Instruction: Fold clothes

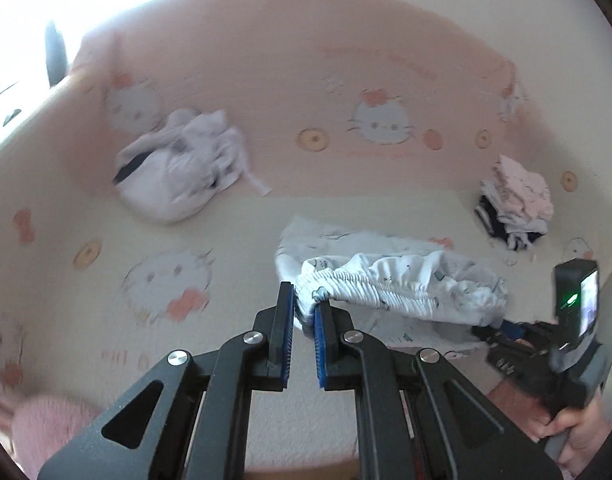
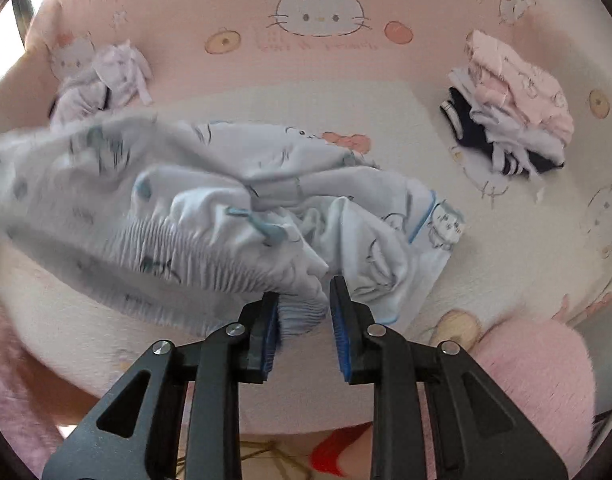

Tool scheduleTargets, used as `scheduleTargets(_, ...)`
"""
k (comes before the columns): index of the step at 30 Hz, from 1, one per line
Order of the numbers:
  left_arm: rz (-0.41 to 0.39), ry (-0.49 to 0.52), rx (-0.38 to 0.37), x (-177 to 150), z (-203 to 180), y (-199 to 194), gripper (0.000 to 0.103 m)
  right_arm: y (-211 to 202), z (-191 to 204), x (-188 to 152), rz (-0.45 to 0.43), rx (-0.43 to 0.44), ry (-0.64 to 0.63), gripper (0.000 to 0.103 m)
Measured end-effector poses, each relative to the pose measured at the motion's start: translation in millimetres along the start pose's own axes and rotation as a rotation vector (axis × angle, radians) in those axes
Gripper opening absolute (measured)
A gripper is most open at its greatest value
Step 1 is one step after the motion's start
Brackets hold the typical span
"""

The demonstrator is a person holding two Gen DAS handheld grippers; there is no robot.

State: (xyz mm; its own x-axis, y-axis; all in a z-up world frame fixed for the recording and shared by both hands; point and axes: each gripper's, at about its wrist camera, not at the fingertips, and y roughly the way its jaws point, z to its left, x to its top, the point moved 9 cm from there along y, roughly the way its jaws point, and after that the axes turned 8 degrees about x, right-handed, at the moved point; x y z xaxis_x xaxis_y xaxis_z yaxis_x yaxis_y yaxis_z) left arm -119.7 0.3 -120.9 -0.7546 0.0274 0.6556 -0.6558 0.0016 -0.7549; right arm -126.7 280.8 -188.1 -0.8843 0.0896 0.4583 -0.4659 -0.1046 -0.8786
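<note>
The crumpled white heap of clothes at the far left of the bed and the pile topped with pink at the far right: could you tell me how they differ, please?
The crumpled white heap of clothes is a loose, rumpled bundle; the stacked pile of clothes topped with pink lies in rough layers. The heap is nearly all white with one dark strip; the pile mixes pink, white and navy. Both rest on the pink cat-print bed sheet, apart from the pale printed garment with an elastic waistband.

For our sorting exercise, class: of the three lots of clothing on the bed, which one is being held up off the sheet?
The white printed shorts with the elastic waistband, held between both claws. The crumpled white pile and the stack topped with pink lie on the sheet.
</note>
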Motion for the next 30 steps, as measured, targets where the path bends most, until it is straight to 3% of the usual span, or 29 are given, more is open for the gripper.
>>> scheduleTargets(6,0.228,-0.033,-0.014,-58.0,12.0,59.2,0.010,35.4,-5.5,-39.9,0.178,0.103,0.117,0.023)
scheduleTargets(9,0.293,-0.014,-0.011,-74.1,13.1,81.9,0.010,41.1,-8.9,-45.0,0.195,0.137,0.154,0.023)
scheduleTargets(13,0.325,-0.006,-0.005,-77.4,10.2,103.9,0.010,43.0,1.1,-47.5,0.194,0.111,0.111,0.039)
scheduleTargets(17,0.335,-0.010,0.008,-82.2,6.4,113.7,0.011,44.7,11.7,-49.9,0.189,0.068,0.058,0.042)
scheduleTargets(19,0.326,-0.022,-0.006,-82.6,3.7,111.8,0.015,43.9,12.7,-52.1,0.182,0.054,0.048,0.038)
scheduleTargets(23,0.290,-0.068,-0.123,-77.1,-10.2,103.7,0.040,41.2,8.2,-60.3,0.178,0.090,0.088,0.033)
scheduleTargets(24,0.287,-0.062,-0.130,-77.2,-13.4,104.6,0.050,40.4,8.0,-63.0,0.175,0.095,0.088,0.032)
scheduleTargets(26,0.290,-0.042,-0.120,-81.1,-18.1,109.6,0.057,40.2,9.2,-66.0,0.175,0.087,0.075,0.029)
scheduleTargets(28,0.270,-0.006,-0.103,-82.6,-23.6,109.1,0.053,38.8,9.5,-69.6,0.163,0.073,0.074,0.025)
scheduleTargets(29,0.261,0.022,-0.099,-81.9,-27.4,107.7,0.023,37.9,9.3,-70.4,0.155,0.066,0.076,0.021)
scheduleTargets(30,0.259,0.042,-0.095,-81.1,-30.1,105.6,0.007,35.3,8.9,-69.9,0.138,0.060,0.081,0.020)
